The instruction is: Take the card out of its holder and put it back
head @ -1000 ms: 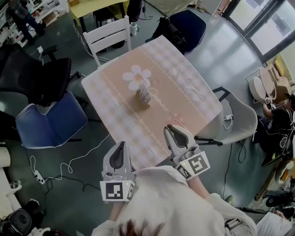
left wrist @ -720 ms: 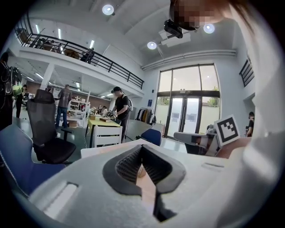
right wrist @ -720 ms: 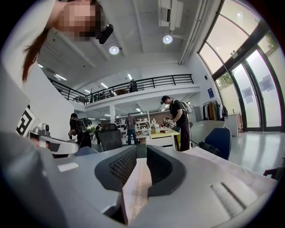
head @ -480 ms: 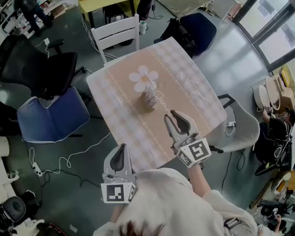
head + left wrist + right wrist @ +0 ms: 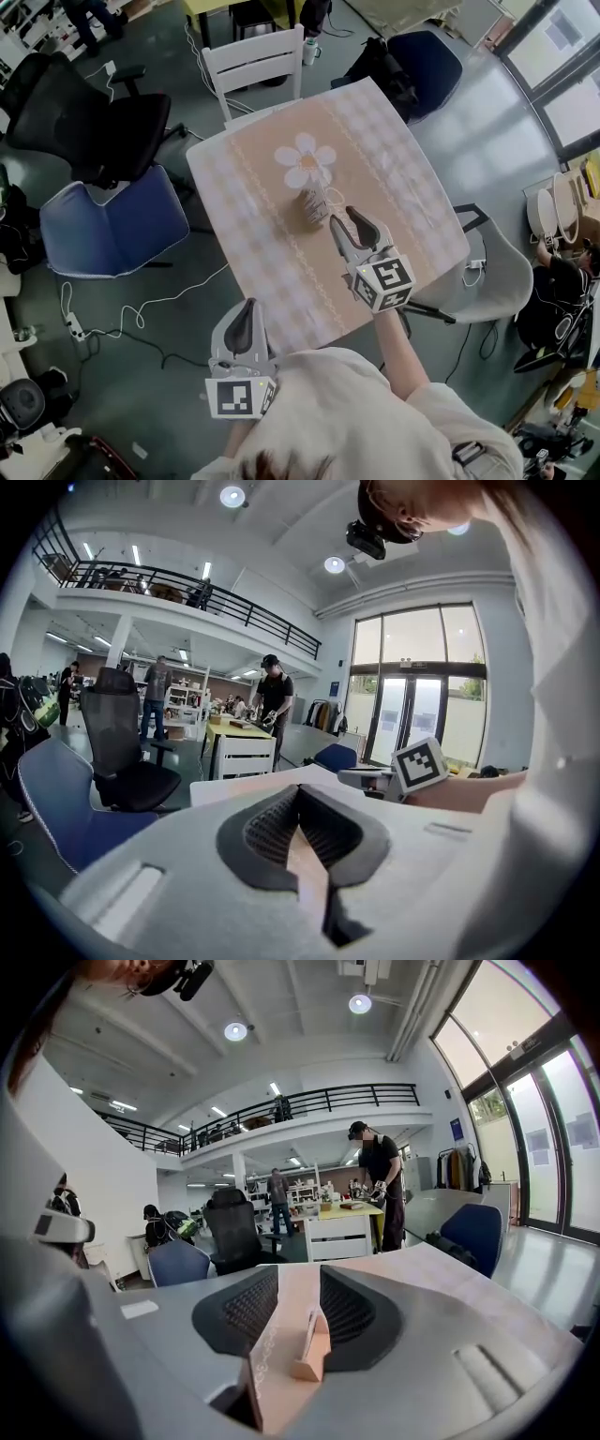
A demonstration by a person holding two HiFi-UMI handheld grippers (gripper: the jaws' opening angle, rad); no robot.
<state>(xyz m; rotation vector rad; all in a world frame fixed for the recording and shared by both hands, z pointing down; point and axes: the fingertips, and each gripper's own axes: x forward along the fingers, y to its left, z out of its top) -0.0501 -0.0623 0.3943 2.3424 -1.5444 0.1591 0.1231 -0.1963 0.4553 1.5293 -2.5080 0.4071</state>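
Note:
A small wooden card holder [image 5: 314,208] with a pale card upright in it stands mid-table, just below a printed flower [image 5: 306,159]. My right gripper [image 5: 343,220] reaches over the pink checked table [image 5: 394,187], its tips close beside the holder. Its jaws have just been opening and stand open. In the right gripper view the holder [image 5: 309,1361] and card [image 5: 306,1330] show ahead in the gap between the pads [image 5: 251,1307], untouched. My left gripper [image 5: 246,309] hovers off the table's near edge. In the left gripper view its tips [image 5: 300,791] meet with nothing held.
A white chair [image 5: 255,58] stands at the table's far side and a grey chair [image 5: 497,272] at its right. To the left are a blue chair [image 5: 112,225] and a black office chair [image 5: 94,112]. Cables [image 5: 141,319] trail on the floor.
My right gripper has travelled forward over the table up to the card holder, and its jaws have spread apart. The left gripper has stayed where it was.

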